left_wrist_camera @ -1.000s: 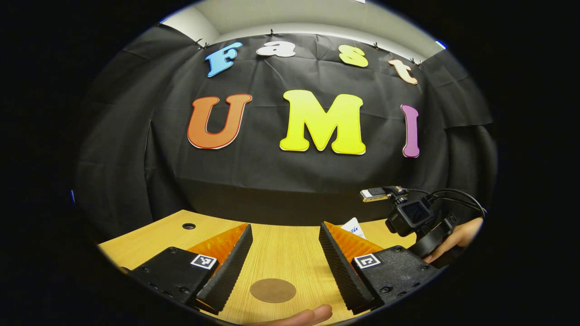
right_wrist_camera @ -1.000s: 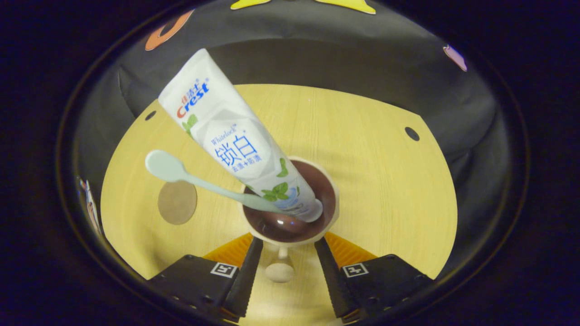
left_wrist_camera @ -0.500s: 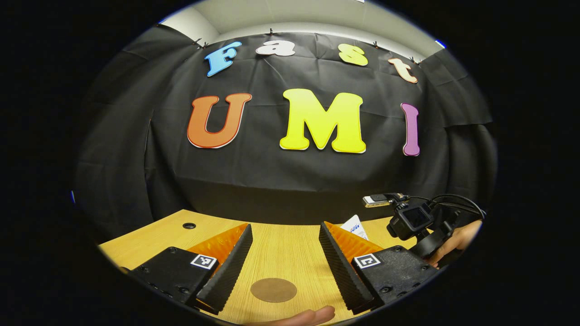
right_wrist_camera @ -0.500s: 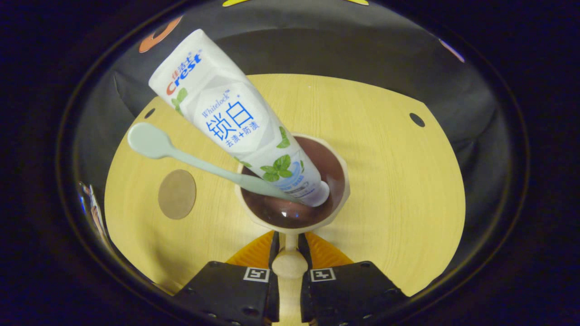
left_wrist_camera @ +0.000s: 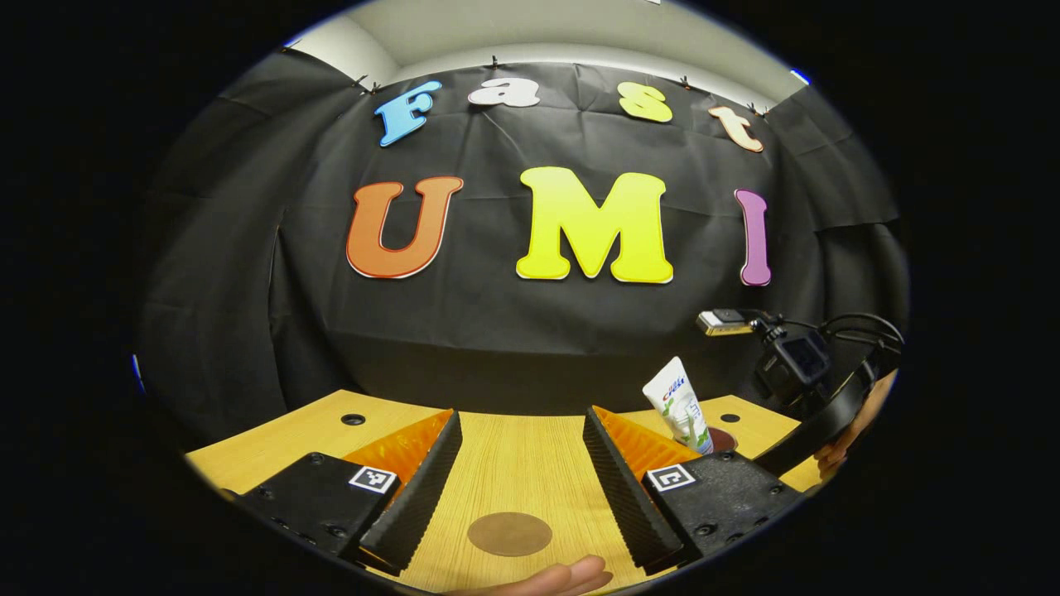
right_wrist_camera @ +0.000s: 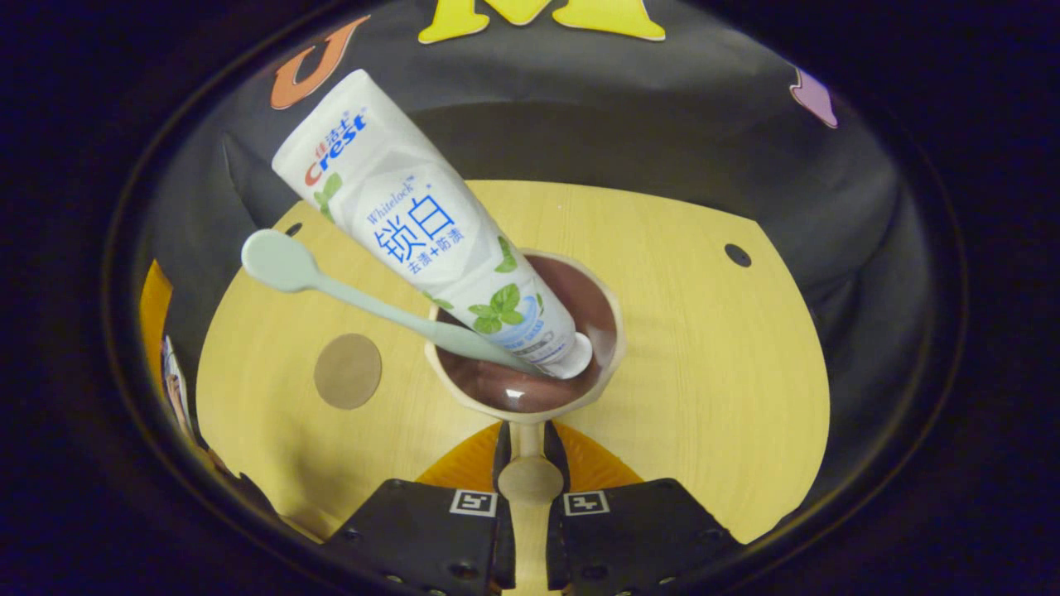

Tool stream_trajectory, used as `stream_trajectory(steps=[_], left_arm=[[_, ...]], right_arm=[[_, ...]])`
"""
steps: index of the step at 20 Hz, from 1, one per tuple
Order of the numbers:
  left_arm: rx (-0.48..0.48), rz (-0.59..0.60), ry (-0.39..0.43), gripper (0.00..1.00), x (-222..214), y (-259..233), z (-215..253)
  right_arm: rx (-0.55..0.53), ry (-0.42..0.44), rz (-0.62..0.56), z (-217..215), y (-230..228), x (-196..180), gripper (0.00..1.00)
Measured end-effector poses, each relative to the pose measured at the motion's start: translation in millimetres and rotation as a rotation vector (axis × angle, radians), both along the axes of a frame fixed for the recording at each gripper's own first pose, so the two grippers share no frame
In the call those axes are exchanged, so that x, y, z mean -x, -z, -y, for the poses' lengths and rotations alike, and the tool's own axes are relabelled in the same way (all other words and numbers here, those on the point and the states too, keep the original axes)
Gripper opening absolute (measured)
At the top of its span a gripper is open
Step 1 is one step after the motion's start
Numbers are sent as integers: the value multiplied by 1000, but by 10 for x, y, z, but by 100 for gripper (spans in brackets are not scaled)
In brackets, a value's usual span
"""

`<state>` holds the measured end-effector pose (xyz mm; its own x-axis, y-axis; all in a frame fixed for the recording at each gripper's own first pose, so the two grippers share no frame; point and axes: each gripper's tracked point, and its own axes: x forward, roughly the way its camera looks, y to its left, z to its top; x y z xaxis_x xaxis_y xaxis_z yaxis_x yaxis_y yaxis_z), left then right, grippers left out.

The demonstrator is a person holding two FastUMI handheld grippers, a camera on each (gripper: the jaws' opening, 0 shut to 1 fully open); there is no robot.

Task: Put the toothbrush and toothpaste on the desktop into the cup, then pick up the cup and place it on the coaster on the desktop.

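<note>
In the right gripper view a wooden cup with a dark inside holds a white toothpaste tube and a pale green toothbrush, both leaning out to the left. My right gripper is shut on the cup's handle. The round brown coaster lies on the desk left of the cup. In the left gripper view my left gripper stands open, low over the coaster. Farther right are the toothpaste tube, the cup's rim and the right gripper with the hand holding it.
The light wooden desktop has small round holes near its far corners. Black cloth walls close the booth behind the desk. A fingertip shows at the bottom edge of the left gripper view.
My right gripper closed on the cup's handle between the earliest frame and half a second ago. Since then the cup with the right gripper has risen in the left gripper view.
</note>
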<state>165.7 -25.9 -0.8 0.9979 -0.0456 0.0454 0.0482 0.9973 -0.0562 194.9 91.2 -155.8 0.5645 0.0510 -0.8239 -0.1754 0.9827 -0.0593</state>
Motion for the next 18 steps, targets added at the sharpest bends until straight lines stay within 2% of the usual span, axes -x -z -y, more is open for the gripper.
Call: stream_trajectory(steps=[3, 6, 9, 14, 18], left_arm=[[12, 29, 4, 94, 70, -108, 9], [-5, 42, -25, 94, 101, -158, -89], [-43, 75, -124, 90, 133, -257, -376], [-99, 103, -144, 91, 267, -391, -515], [-84, 99, -151, 92, 378, -360, -669]], right_arm=[[-5, -68, 11, -45, 6, -19, 14], [-43, -157, 0, -78, 16, -4, 14], [-80, -215, -32, -54, -16, -28, 14], [-39, -298, -46, -16, -65, -52, 14], [-26, -344, -51, 5, -64, -91, 14]])
